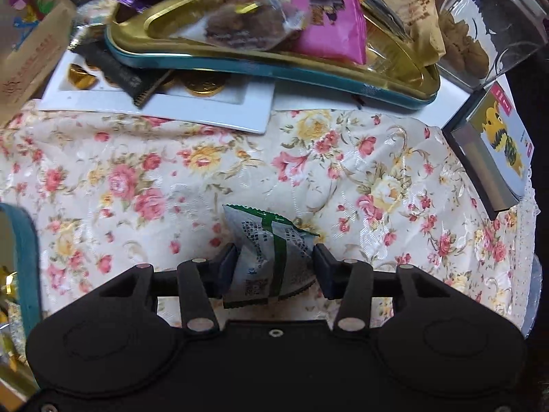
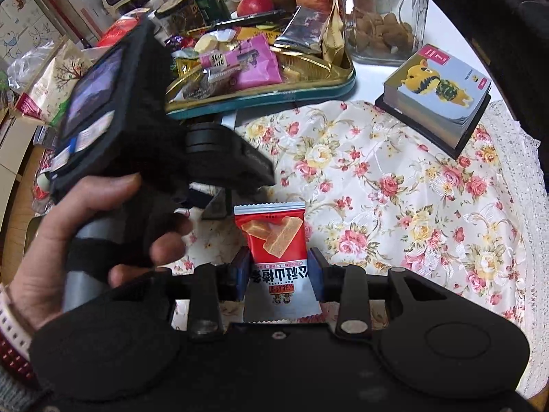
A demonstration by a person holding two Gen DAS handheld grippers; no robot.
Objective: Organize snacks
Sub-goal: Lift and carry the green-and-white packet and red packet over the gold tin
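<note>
A crumpled green and silver snack packet (image 1: 264,250) sits between the pads of my left gripper (image 1: 274,262), which pinch it from both sides above the floral cloth (image 1: 171,178). In the right wrist view, a red snack packet (image 2: 274,237) with a white lower half stands upright in my right gripper (image 2: 279,271), which is shut on its sides. A person's hand (image 2: 103,226) holds the left gripper's black body to the left of it. The gold tin tray (image 1: 240,58) piled with wrapped snacks lies further ahead.
A white tray (image 1: 206,110) with gold foil coins lies under the gold tray's edge. A glass jar (image 2: 381,17) of brown cookies stands at the back right. A thick card block (image 2: 442,103) with a yellow figure rests at the cloth's right. Boxes, fruit and a can crowd the far side.
</note>
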